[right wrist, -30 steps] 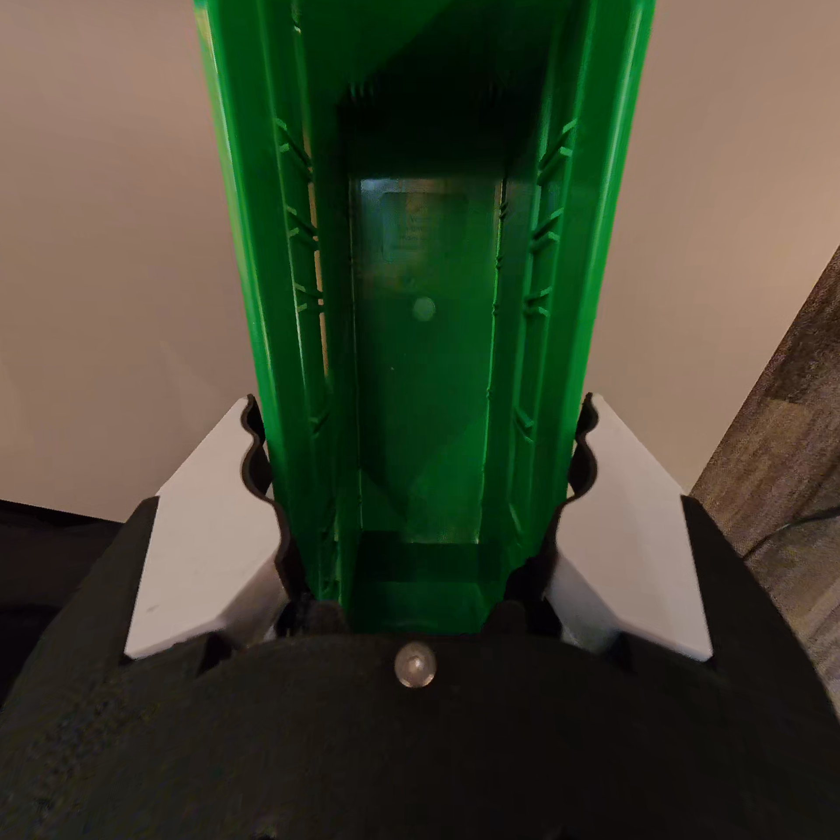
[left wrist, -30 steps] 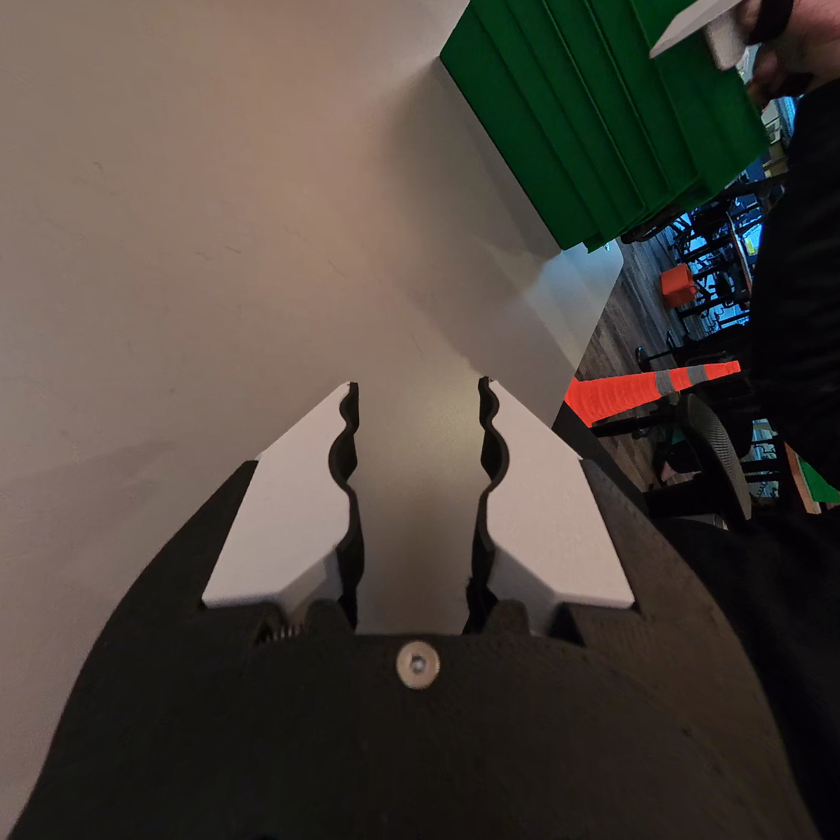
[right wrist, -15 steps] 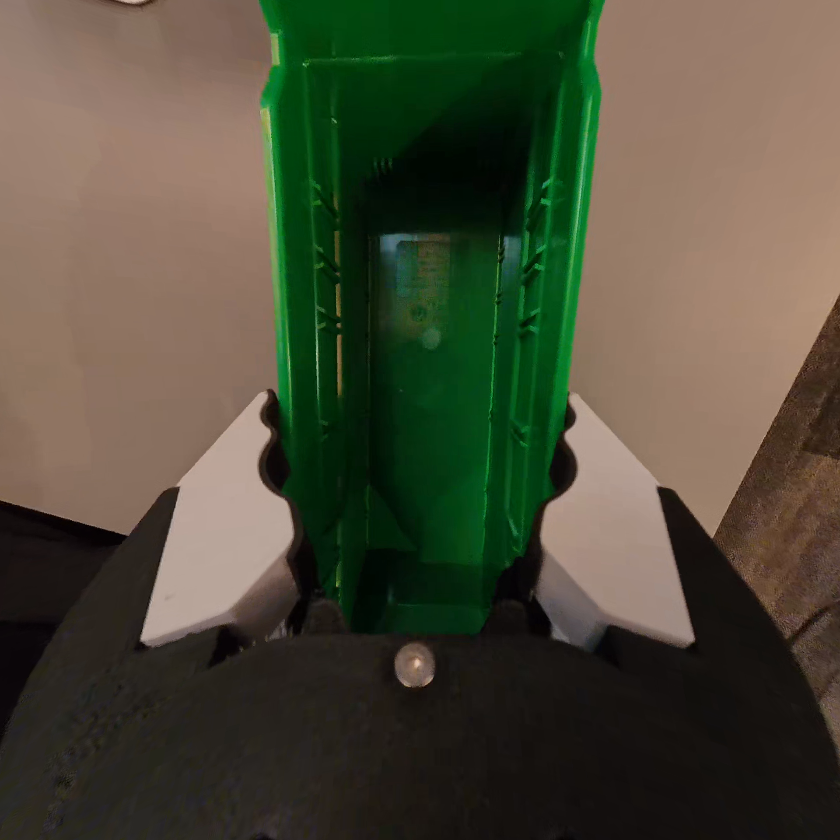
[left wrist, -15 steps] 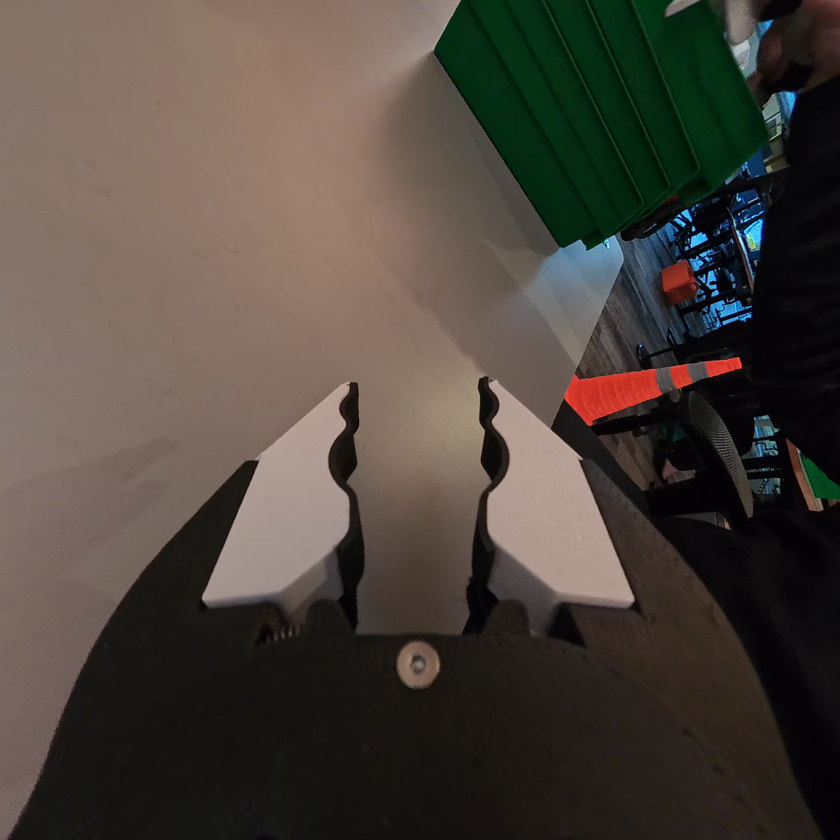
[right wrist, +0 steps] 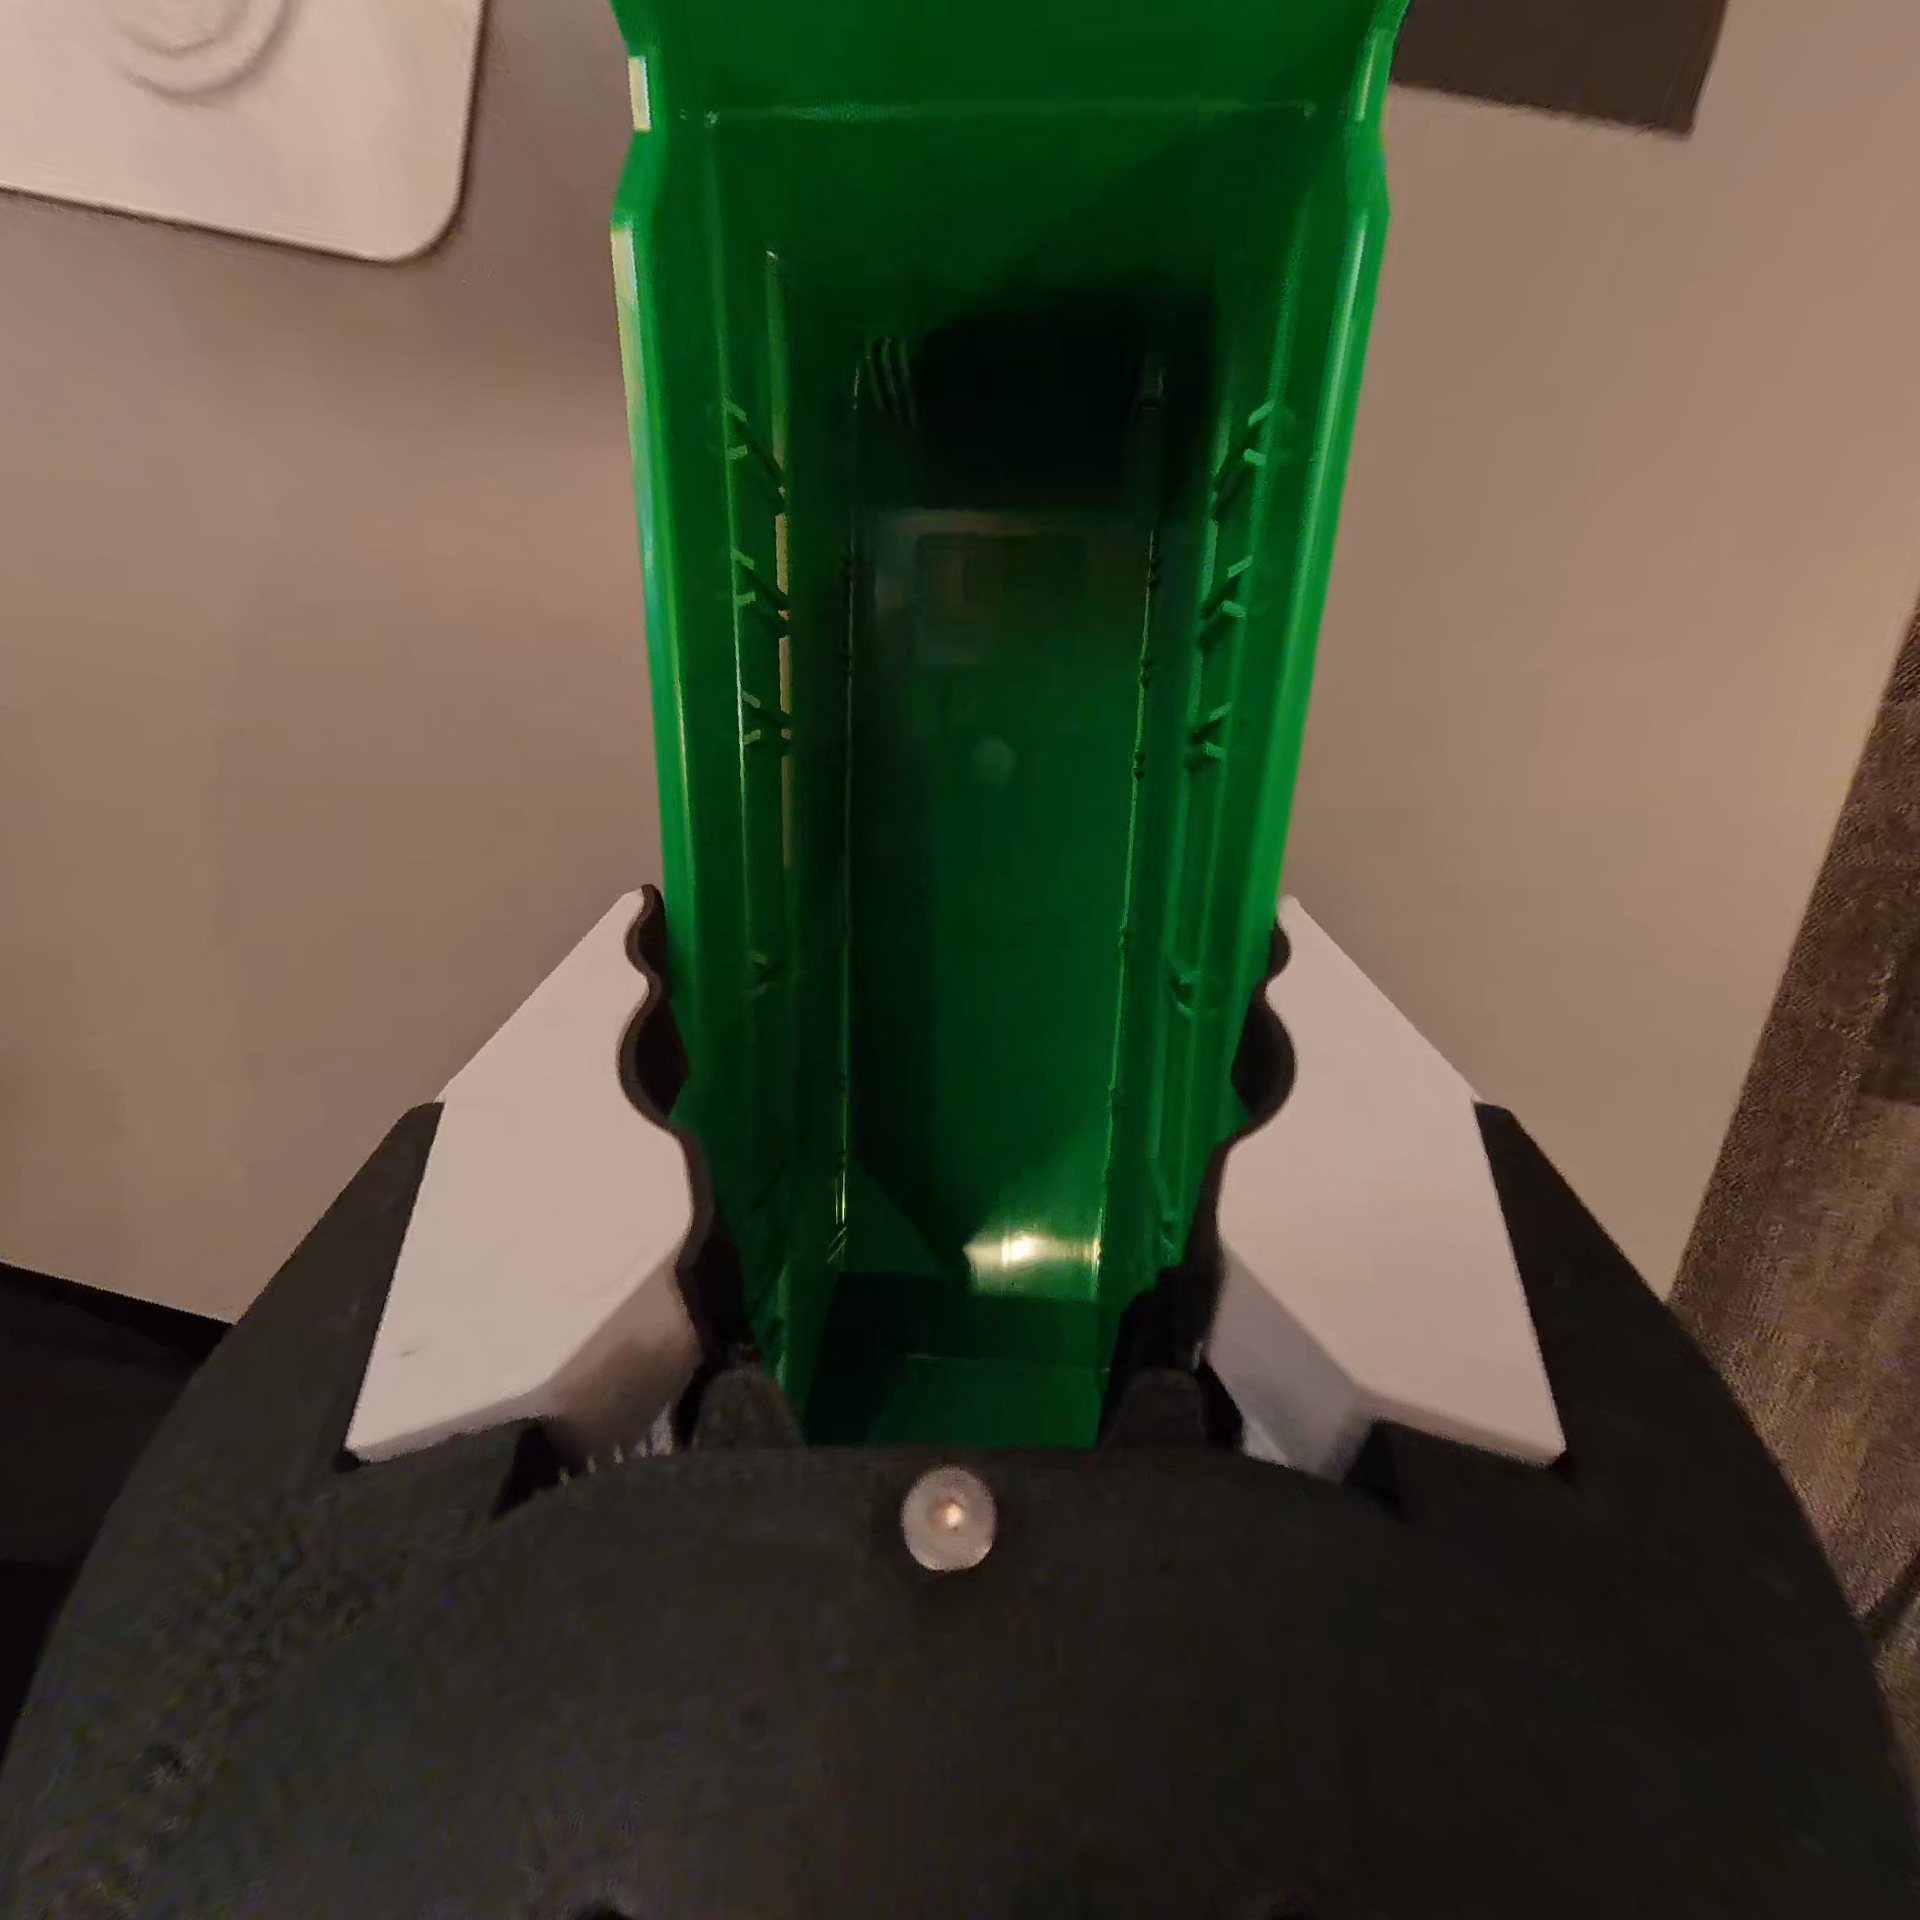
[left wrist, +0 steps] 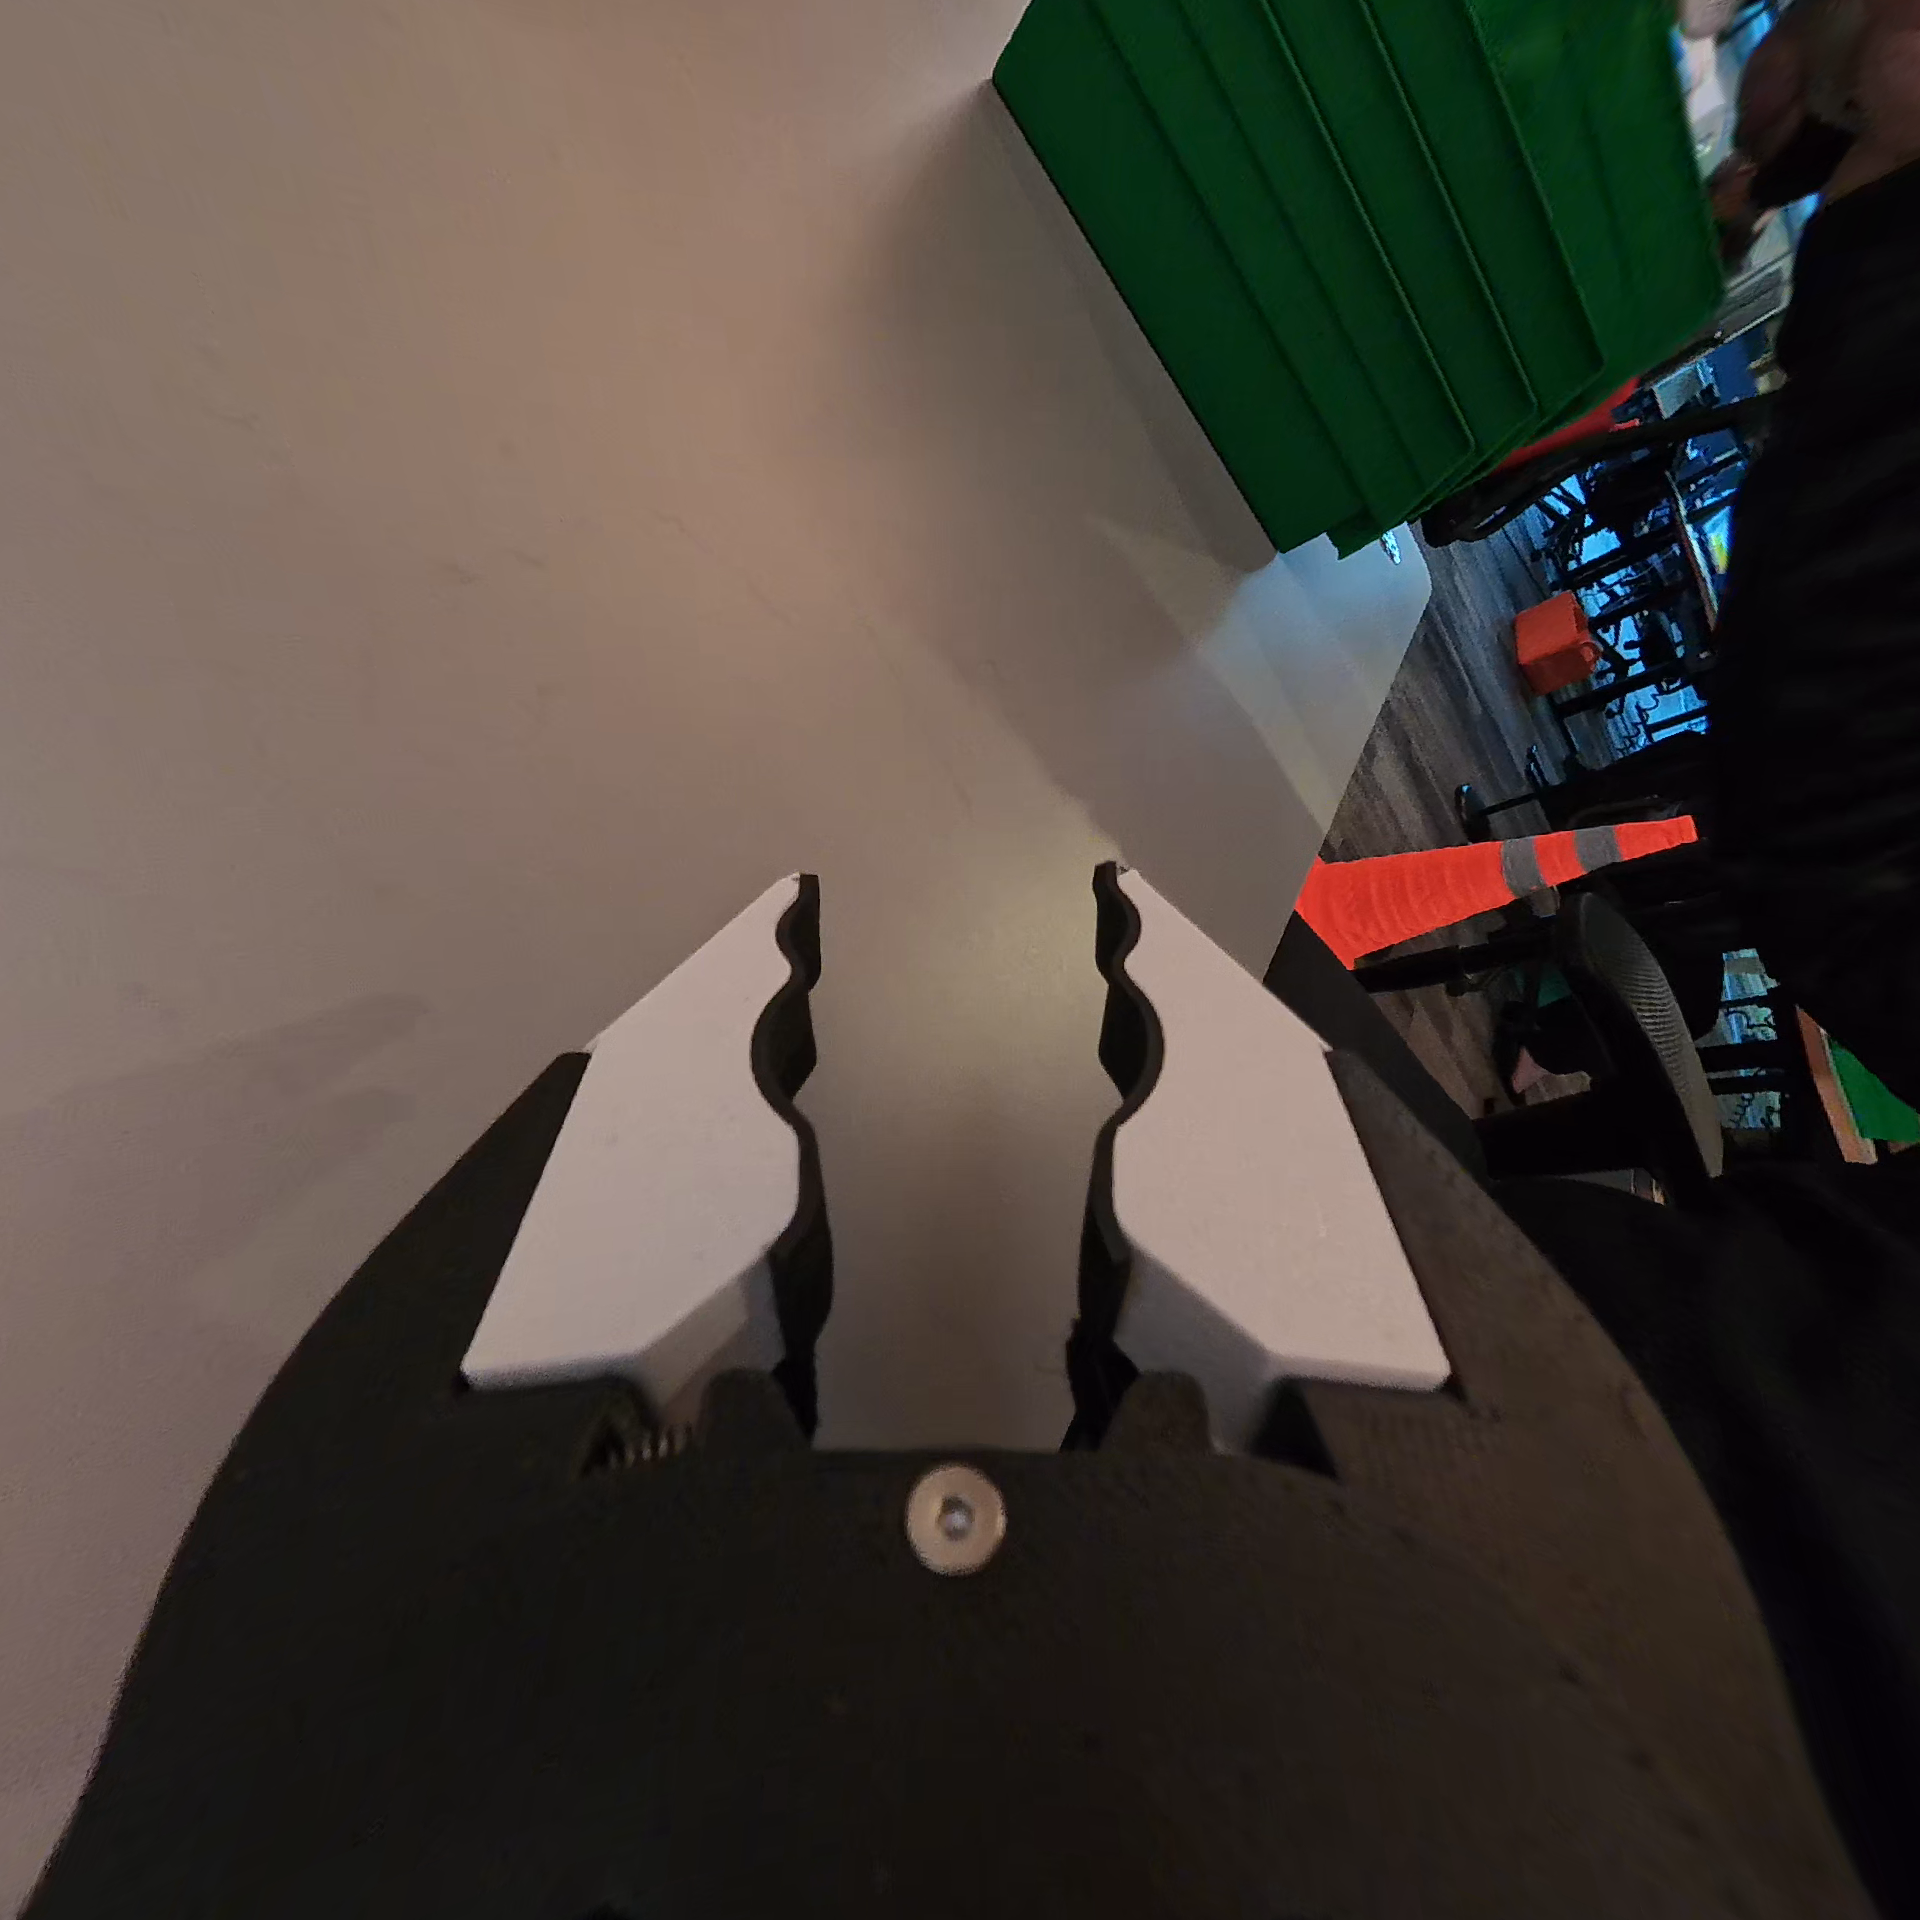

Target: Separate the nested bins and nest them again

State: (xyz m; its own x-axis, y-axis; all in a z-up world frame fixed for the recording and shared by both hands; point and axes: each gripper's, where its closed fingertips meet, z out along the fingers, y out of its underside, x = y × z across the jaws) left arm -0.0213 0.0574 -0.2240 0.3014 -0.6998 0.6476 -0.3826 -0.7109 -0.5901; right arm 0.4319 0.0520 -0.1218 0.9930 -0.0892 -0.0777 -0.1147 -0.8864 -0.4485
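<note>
up close, the right gripper [right wrist: 961, 1039] is clamped on the green bins [right wrist: 997, 675], its two white fingers [right wrist: 540, 1164] pressing against the outer side walls at the near end, so the right wrist view looks straight down the open inside of the top bin toward its far wall. below them lies the pale table [right wrist: 312, 675], with a white rounded-corner tray [right wrist: 239, 114] at the far left and grey carpet [right wrist: 1808, 1143] off the right edge. the left gripper [left wrist: 956, 894] stands apart from the bins, fingers spread with only bare table [left wrist: 468, 520] between them, gripping nothing. in its view the green bins [left wrist: 1351, 260] show as a nested stack of several at the far right, near the table's edge. beyond that edge are an orange traffic cone [left wrist: 1455, 883], dark chairs [left wrist: 1621, 1039] and a person's dark sleeve [left wrist: 1829, 623].
</note>
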